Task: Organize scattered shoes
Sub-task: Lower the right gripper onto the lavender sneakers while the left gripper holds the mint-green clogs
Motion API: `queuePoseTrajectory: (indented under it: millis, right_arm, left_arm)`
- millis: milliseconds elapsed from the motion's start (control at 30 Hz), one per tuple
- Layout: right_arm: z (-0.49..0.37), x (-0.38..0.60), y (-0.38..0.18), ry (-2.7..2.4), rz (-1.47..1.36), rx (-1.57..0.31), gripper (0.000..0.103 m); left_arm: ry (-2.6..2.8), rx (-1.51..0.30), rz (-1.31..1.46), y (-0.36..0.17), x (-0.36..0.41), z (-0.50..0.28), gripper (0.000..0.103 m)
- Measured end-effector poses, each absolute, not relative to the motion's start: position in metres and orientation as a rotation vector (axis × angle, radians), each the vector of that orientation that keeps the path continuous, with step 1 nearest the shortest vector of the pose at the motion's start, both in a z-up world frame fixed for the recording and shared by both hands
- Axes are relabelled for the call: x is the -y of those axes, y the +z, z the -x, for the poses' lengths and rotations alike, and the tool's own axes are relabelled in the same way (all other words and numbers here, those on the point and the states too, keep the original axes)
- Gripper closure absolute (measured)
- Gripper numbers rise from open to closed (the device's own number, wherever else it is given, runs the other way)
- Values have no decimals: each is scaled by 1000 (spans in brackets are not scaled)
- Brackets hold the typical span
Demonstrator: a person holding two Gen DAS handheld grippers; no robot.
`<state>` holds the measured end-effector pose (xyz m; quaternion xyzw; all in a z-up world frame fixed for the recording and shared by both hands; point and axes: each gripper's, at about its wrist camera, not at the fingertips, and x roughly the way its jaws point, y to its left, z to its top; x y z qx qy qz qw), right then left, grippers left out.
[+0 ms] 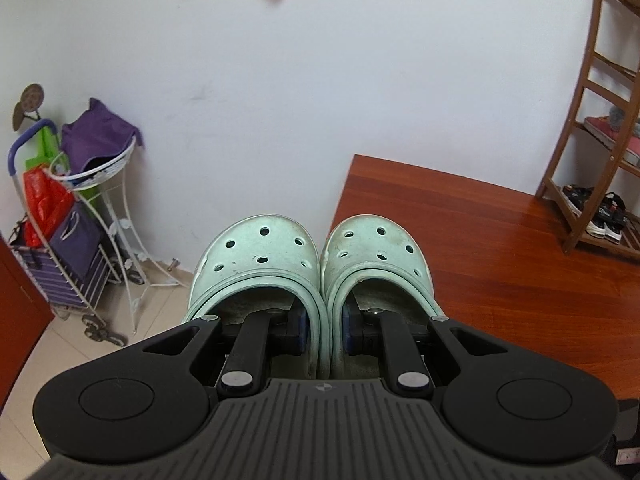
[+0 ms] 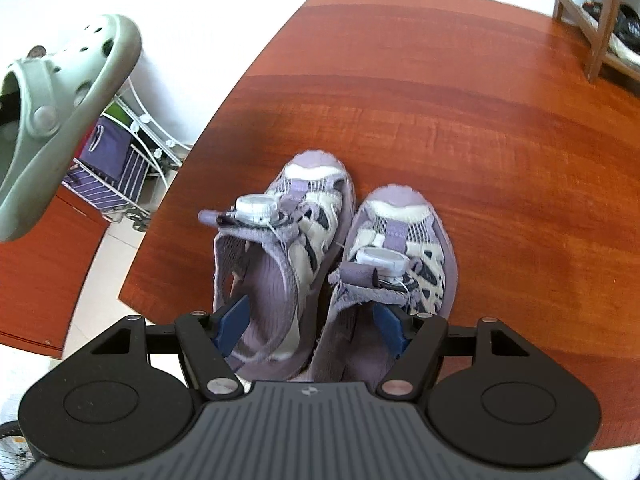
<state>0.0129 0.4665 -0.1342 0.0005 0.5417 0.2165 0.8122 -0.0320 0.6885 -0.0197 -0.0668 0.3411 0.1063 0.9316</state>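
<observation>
A pair of mint green clogs [image 1: 316, 264] hangs side by side in the air, toes pointing away from me. My left gripper [image 1: 324, 332] is shut on their two touching inner walls, one finger inside each clog. One of these clogs [image 2: 60, 120] also shows high at the left of the right wrist view. A pair of purple and cream sandals [image 2: 332, 264] stands on the red-brown wooden surface [image 2: 480, 140]. My right gripper [image 2: 311, 324] is open and low over their heels. One blue pad [image 2: 232, 320] sits inside each sandal, with the inner sides between the pads and no squeeze visible.
A brown shoe rack [image 1: 600, 120] stands at the far right with dark sandals [image 1: 600, 216] on its lowest shelf and a pink shoe [image 1: 616, 136] higher up. At the left wall are a shopping cart [image 1: 68, 248] and a white wire stand [image 1: 120, 208]. The wooden surface ends just left of the sandals.
</observation>
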Motion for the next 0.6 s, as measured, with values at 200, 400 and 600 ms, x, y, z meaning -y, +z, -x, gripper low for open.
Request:
queuePoseTrajectory:
  millis: [200, 400, 600]
  right_arm:
    - [-25, -475, -135, 441, 44, -1128, 29]
    - [-27, -482, -142, 433, 97, -1120, 29]
    - [-18, -494, -155, 382, 184, -1061, 40]
  left_arm:
    - [255, -698, 153, -20, -702, 41, 85]
    - [272, -700, 162, -21, -709, 41, 85]
    - [270, -709, 170, -24, -710, 36, 85]
